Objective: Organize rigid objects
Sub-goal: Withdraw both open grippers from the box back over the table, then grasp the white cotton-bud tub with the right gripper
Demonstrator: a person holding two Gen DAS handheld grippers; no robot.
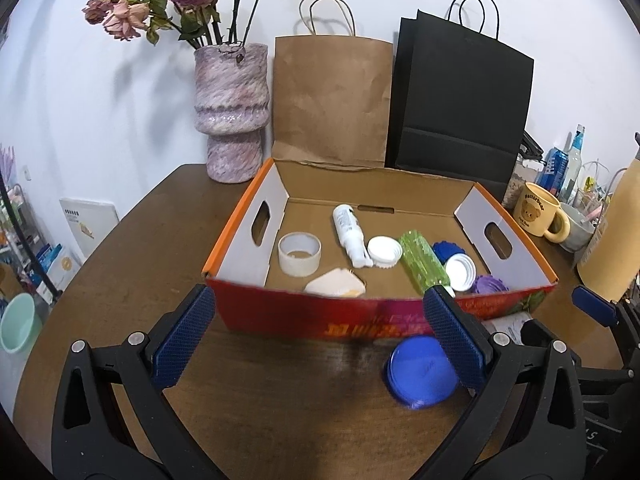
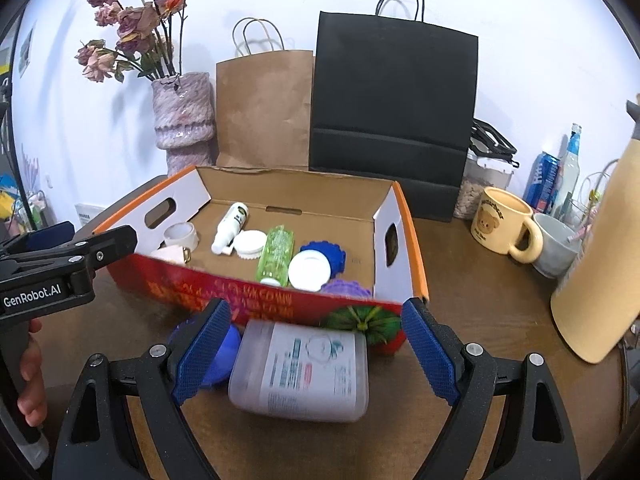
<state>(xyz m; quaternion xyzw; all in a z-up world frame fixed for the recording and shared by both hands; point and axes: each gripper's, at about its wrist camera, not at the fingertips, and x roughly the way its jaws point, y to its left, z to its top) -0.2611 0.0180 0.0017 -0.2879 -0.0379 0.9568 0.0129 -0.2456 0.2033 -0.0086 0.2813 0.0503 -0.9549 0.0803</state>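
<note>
A red and orange cardboard box (image 1: 320,316) (image 2: 256,300) sits on the brown table. It holds a white bottle (image 1: 348,232), a green bottle (image 1: 424,260) (image 2: 276,252), white caps (image 1: 384,252), a white ring (image 1: 299,254) and other small items. A blue lid (image 1: 420,372) (image 2: 224,356) lies in front of the box, just inside the right finger of my open left gripper (image 1: 320,336). A translucent jar (image 2: 304,372) with a printed label lies on its side between the fingers of my open right gripper (image 2: 316,344); the right pad stands apart from it.
Behind the box stand a purple vase (image 1: 230,112) with dried roses, a brown paper bag (image 1: 332,100) and a black paper bag (image 1: 460,100). A yellow bear mug (image 2: 504,224), a grey cup, cans and a tan bottle (image 2: 600,280) crowd the right side. A hand (image 2: 32,380) holds the left gripper.
</note>
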